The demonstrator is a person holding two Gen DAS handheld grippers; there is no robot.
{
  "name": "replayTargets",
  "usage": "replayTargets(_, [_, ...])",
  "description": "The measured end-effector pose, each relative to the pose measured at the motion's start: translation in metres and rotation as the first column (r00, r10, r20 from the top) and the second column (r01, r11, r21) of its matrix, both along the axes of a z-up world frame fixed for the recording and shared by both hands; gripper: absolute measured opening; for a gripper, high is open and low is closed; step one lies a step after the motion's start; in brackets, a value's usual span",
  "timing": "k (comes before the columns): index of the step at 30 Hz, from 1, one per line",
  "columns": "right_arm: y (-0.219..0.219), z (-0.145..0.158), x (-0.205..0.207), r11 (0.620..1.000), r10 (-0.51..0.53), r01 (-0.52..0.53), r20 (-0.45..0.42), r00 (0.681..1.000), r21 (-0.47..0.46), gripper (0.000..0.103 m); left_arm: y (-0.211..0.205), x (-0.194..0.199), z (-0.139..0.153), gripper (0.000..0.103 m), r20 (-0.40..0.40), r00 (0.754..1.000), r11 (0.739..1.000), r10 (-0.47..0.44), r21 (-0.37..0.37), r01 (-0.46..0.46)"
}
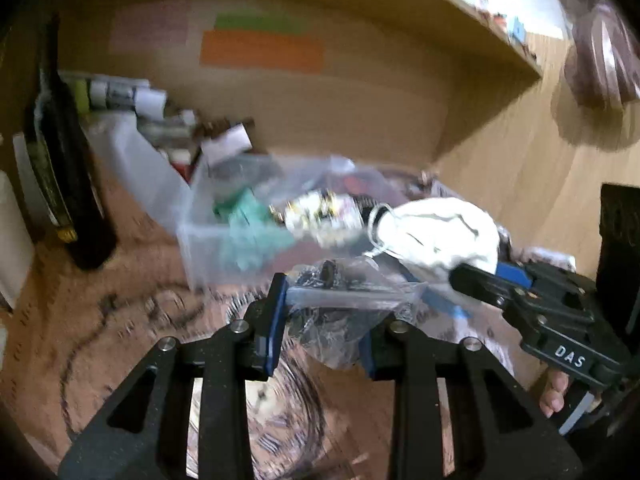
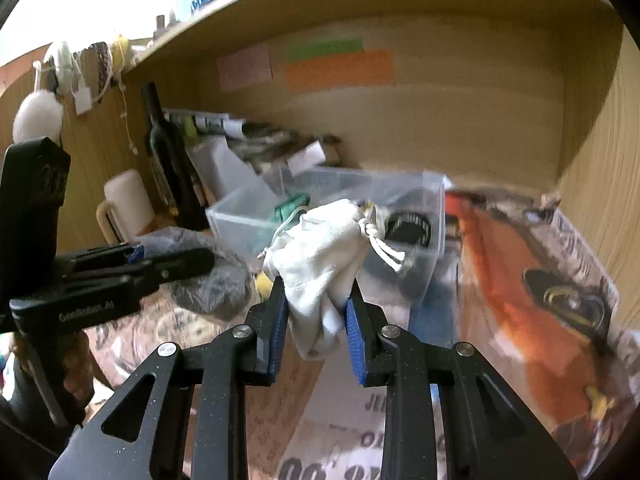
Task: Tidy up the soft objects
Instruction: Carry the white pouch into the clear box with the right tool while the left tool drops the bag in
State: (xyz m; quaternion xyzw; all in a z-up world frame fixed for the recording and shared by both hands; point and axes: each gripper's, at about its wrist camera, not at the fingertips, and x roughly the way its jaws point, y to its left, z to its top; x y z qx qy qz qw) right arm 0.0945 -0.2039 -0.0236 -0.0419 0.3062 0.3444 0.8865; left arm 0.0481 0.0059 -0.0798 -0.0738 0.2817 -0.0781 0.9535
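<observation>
My right gripper (image 2: 316, 300) is shut on a white cloth drawstring pouch (image 2: 320, 248) and holds it up in front of a clear plastic bin (image 2: 432, 216). The pouch also shows in the left wrist view (image 1: 436, 232), with the right gripper (image 1: 480, 276) coming in from the right. My left gripper (image 1: 340, 300) is shut on a clear plastic bag (image 1: 340, 308) with dark items inside, held just in front of the bin (image 1: 200, 240). In the right wrist view the left gripper (image 2: 172, 264) holds this grey bag (image 2: 216, 280) at the left.
The bin holds a green item (image 1: 248, 224) and other small things. A dark bottle (image 1: 60, 168) stands at the left. A white mug (image 2: 128, 200) stands beside it. Newspaper with an orange picture (image 2: 520, 280) covers the desk. A shelf board (image 1: 460, 8) hangs overhead.
</observation>
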Motion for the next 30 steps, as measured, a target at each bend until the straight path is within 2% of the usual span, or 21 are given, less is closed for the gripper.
replayTargets(7, [0.003, 0.020, 0.017, 0.999, -0.026, 0.024, 0.070, 0.997, 0.024, 0.024, 0.013, 0.017, 0.033, 0.031, 0.096, 0.994, 0.999, 0.052, 0.004, -0.053])
replayTargets(12, [0.011, 0.027, 0.033, 0.999, -0.032, 0.029, 0.092, 0.995, 0.035, 0.024, 0.022, 0.035, 0.044, 0.031, 0.121, 0.989, 0.996, 0.084, 0.015, -0.087])
replayTargets(16, [0.018, 0.028, 0.049, 0.999, -0.038, 0.035, 0.098, 0.994, 0.031, 0.025, 0.028, 0.053, 0.048, 0.031, 0.113, 0.989, 0.995, 0.099, 0.010, -0.101])
replayTargets(21, [0.027, 0.021, 0.071, 0.999, -0.038, 0.037, 0.065, 0.997, 0.024, 0.025, 0.026, 0.079, 0.046, 0.031, 0.093, 0.989, 0.992, 0.114, 0.046, -0.119])
replayTargets(30, [0.048, -0.012, 0.097, 0.998, -0.026, 0.025, -0.023, 0.999, -0.058, 0.025, 0.017, 0.124, 0.014, 0.031, -0.002, 0.994, 0.988, 0.111, 0.110, -0.110])
